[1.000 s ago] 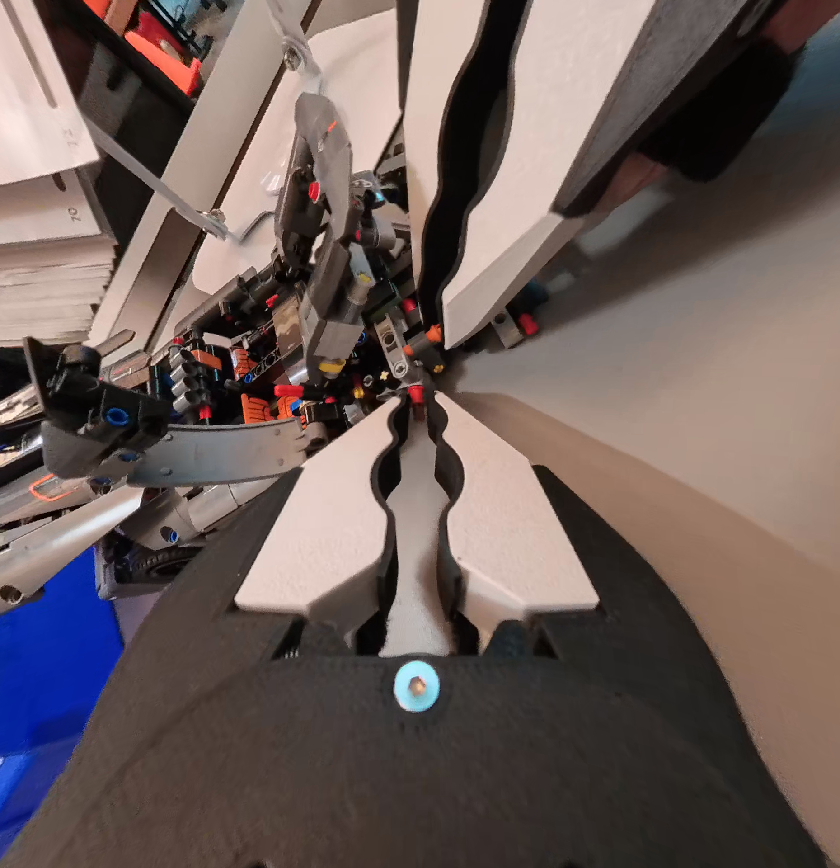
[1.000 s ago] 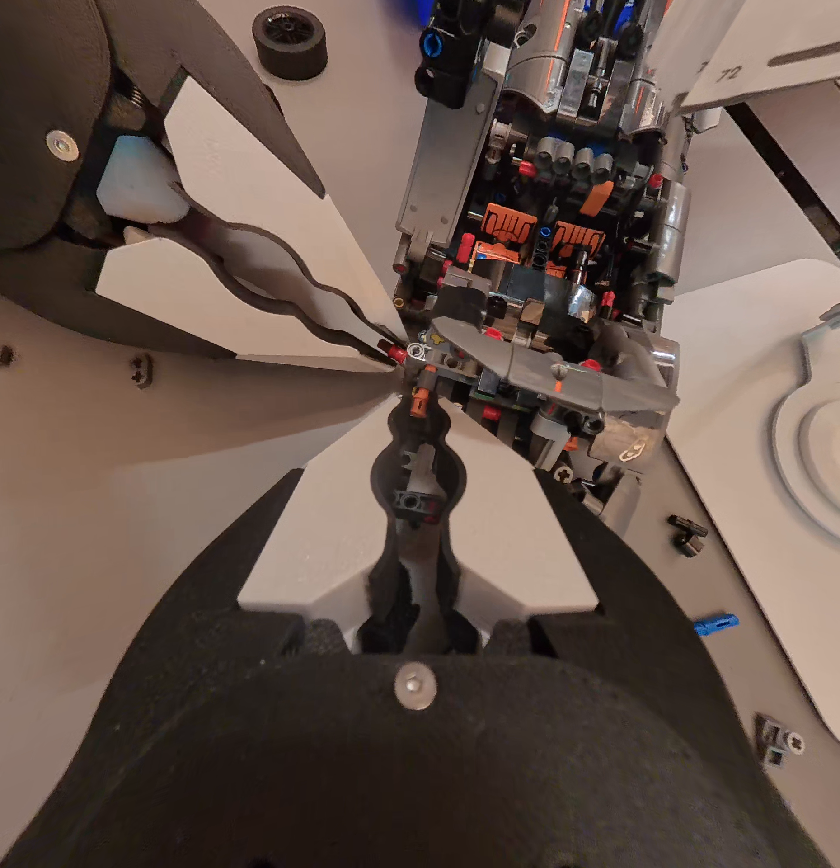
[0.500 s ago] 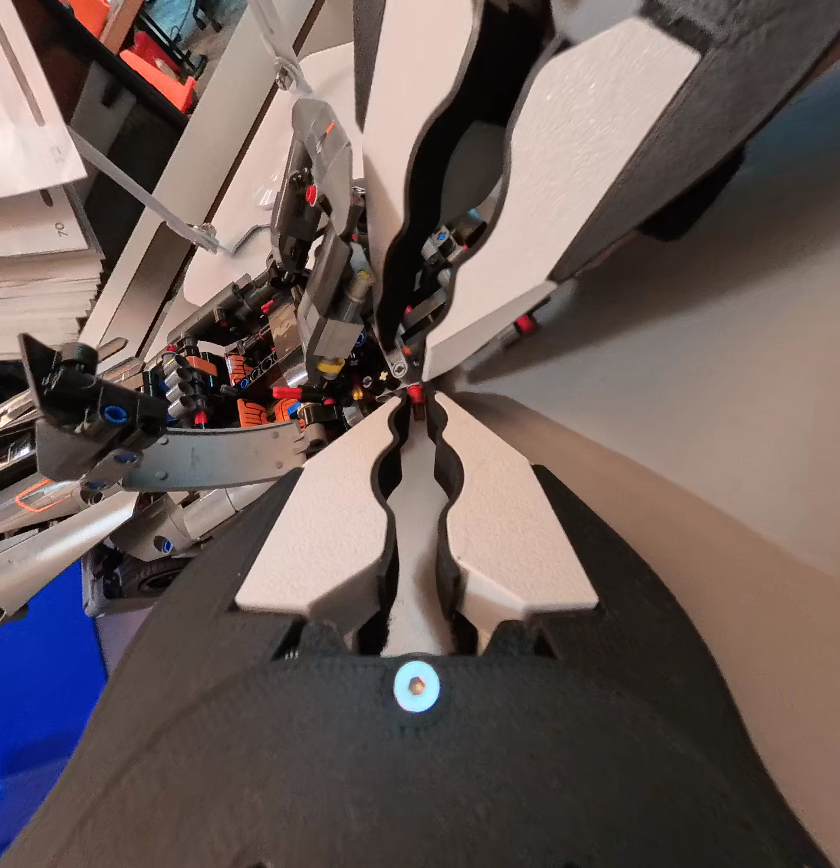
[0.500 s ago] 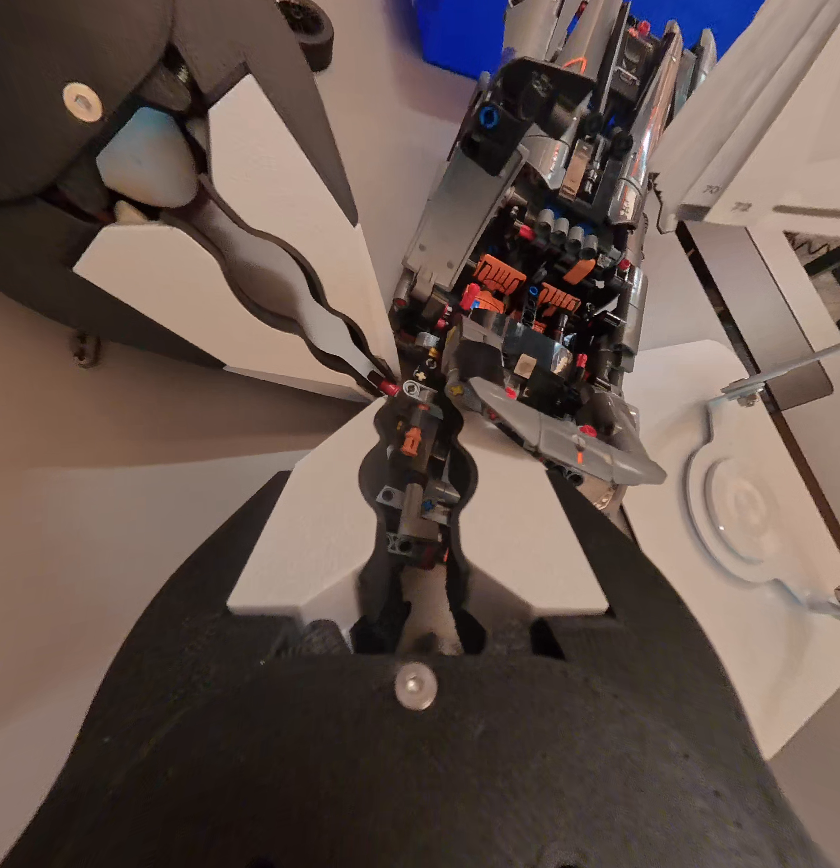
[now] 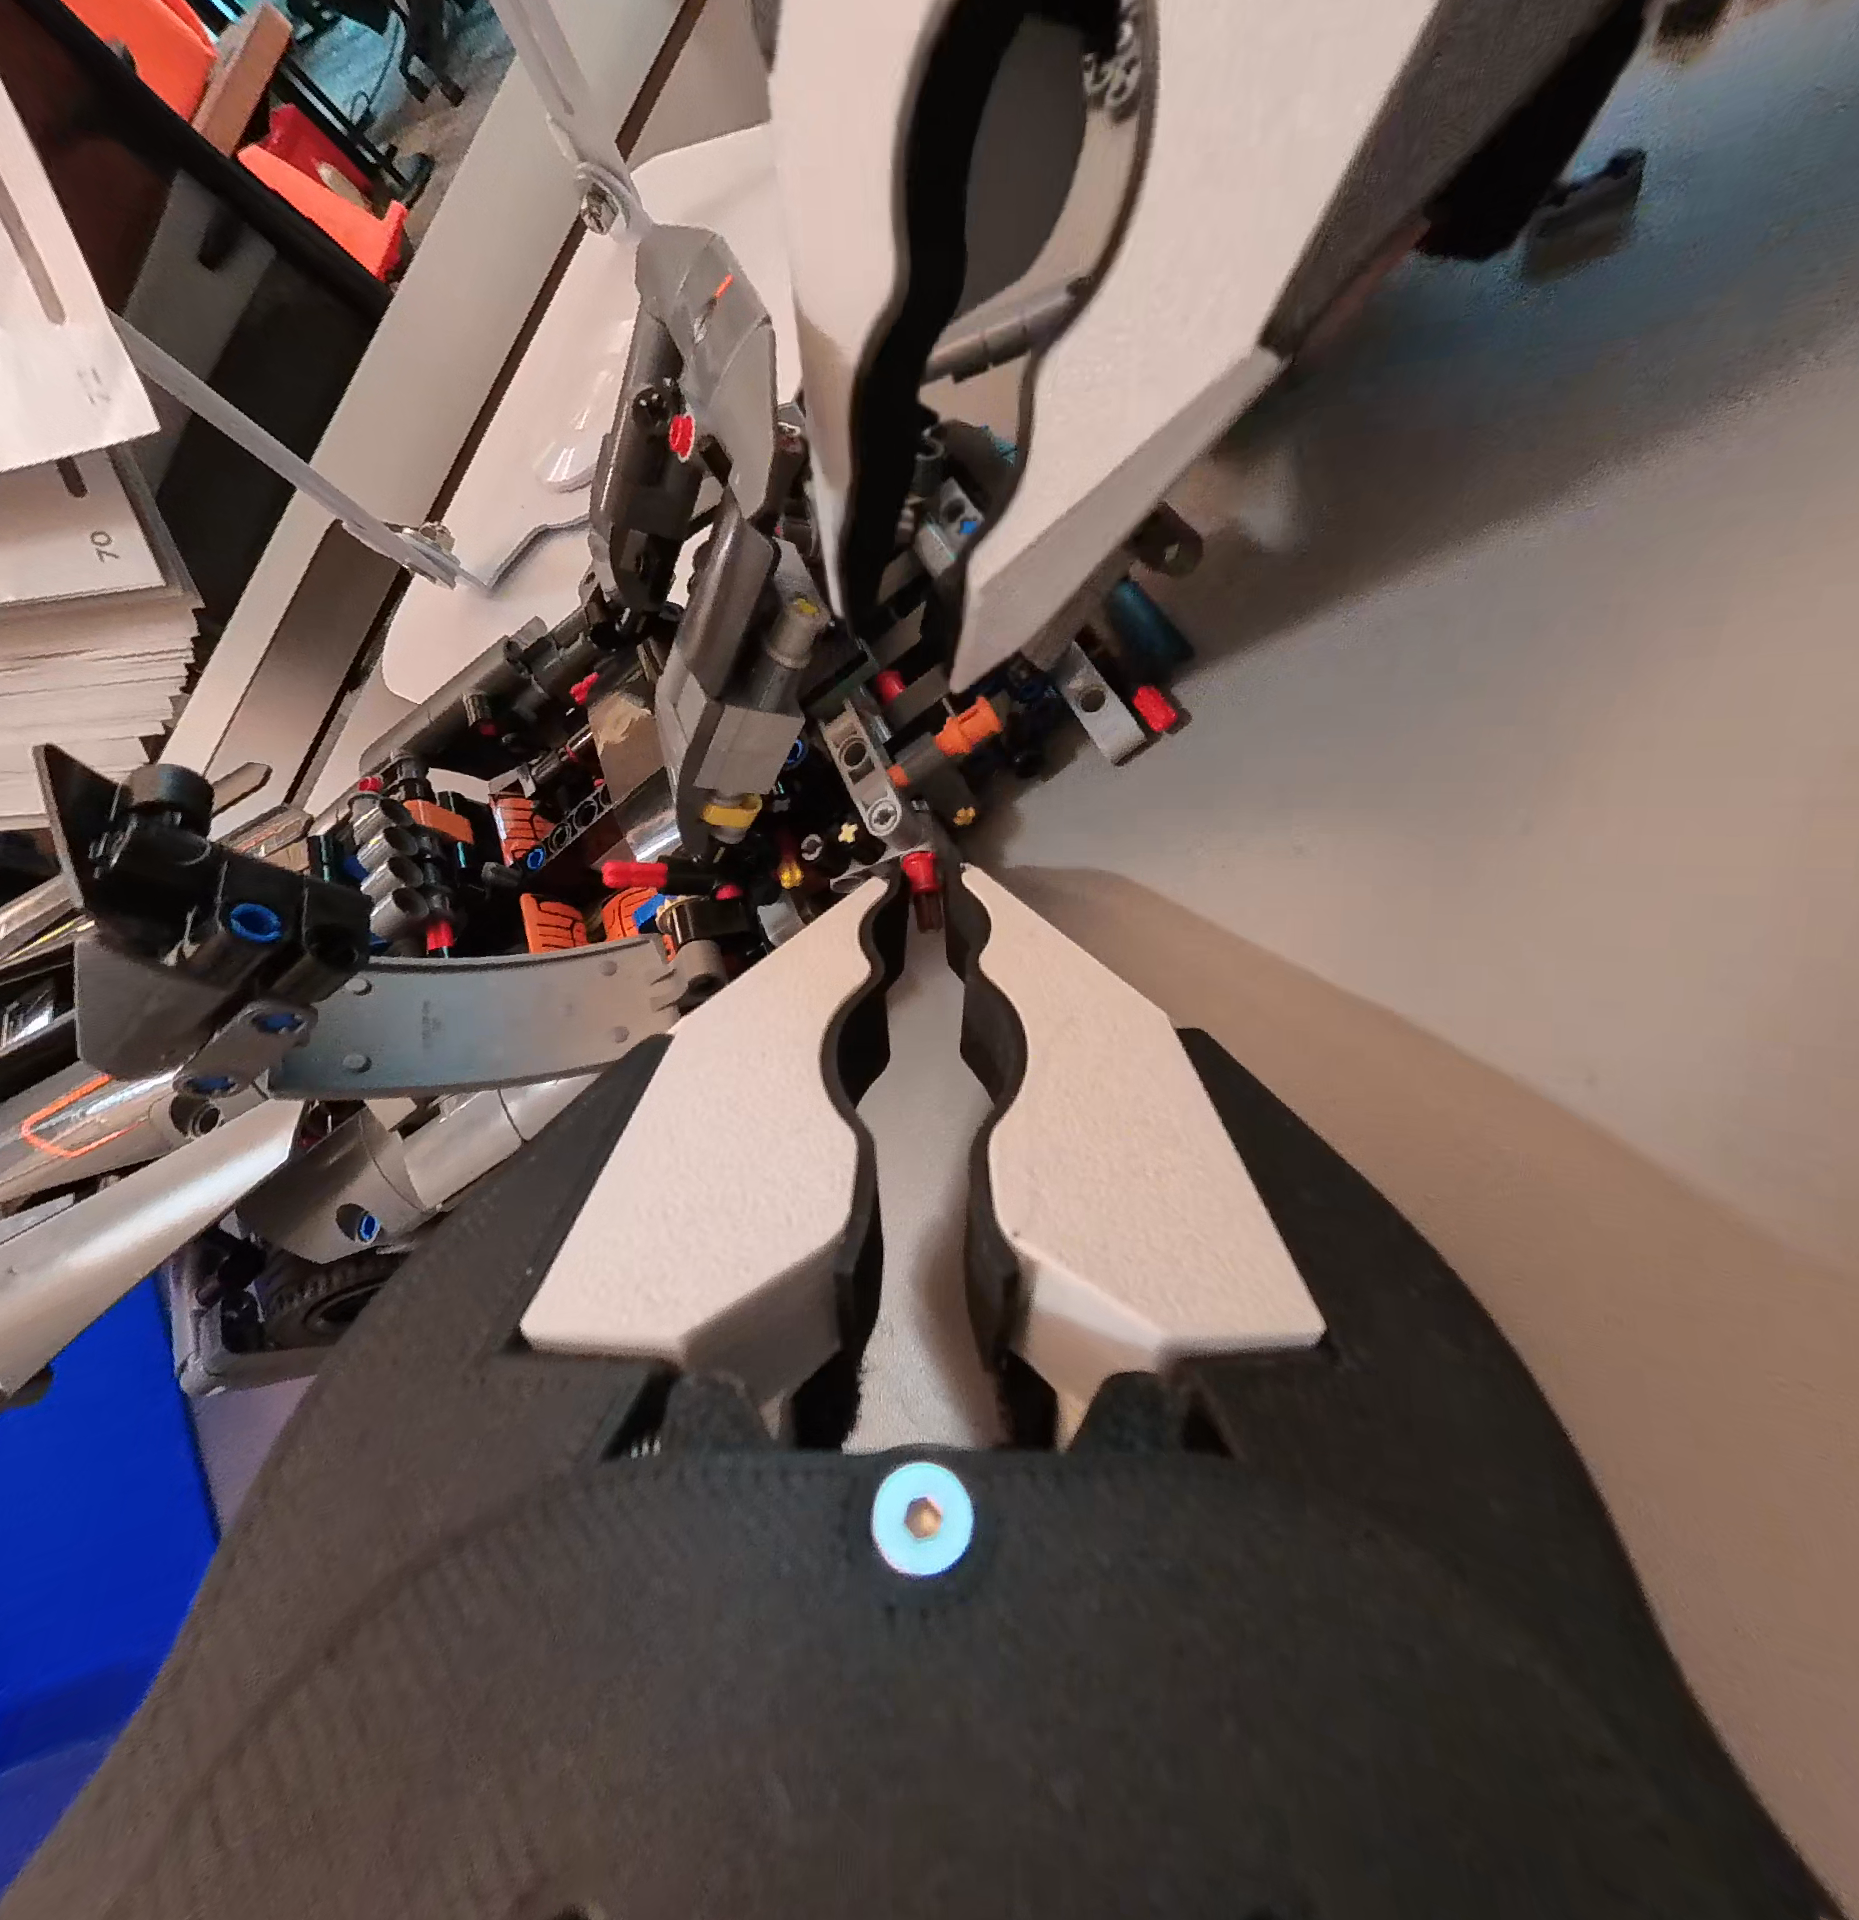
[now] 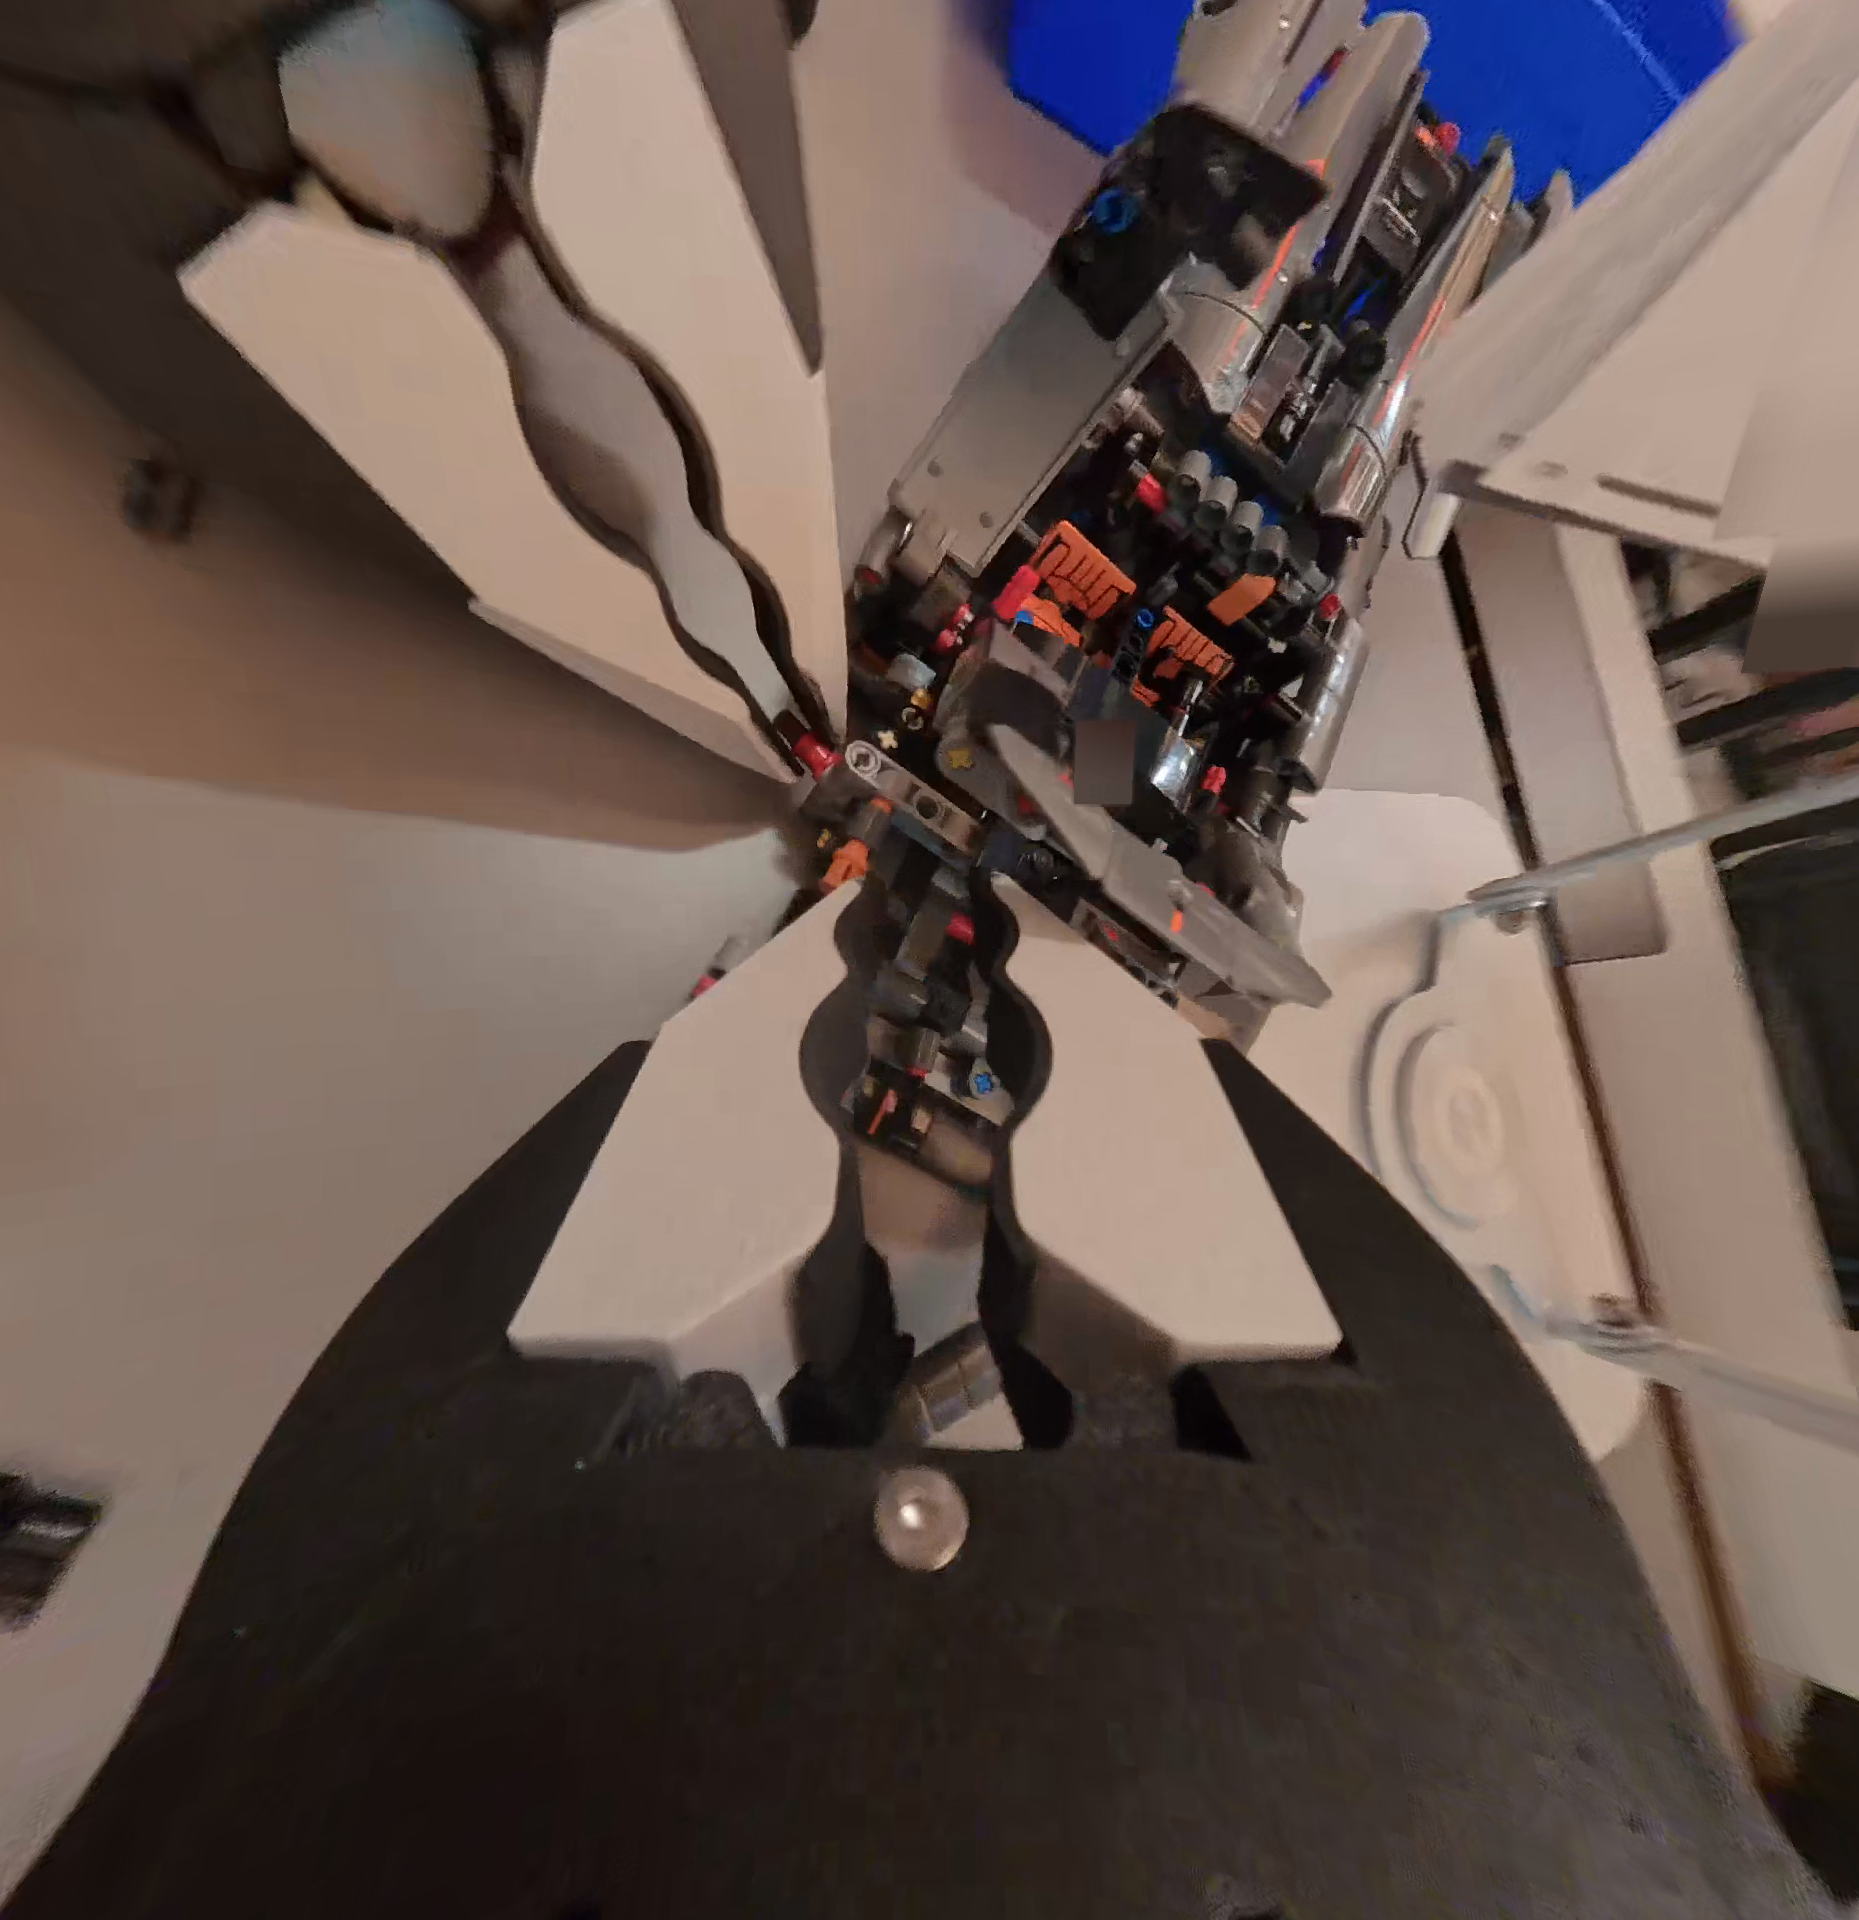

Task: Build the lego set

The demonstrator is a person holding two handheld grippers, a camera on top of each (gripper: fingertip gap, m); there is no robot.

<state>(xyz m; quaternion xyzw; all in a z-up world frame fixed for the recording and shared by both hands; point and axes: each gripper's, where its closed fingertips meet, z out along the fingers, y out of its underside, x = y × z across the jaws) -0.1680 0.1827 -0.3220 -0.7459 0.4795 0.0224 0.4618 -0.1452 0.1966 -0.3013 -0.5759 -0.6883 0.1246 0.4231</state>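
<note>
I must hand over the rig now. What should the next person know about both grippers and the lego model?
Left gripper: shut on a red pin at the model's near corner.
Right gripper: shut on a dark sub-assembly pressed against the lego model.
The model lies on the white table, partly built. Whether the sub-assembly is fully seated cannot be seen; check that, then continue.

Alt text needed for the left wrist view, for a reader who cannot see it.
The left gripper pinches a small red pin at the edge of a grey and black lego model. The right gripper reaches into the model from above.
</note>
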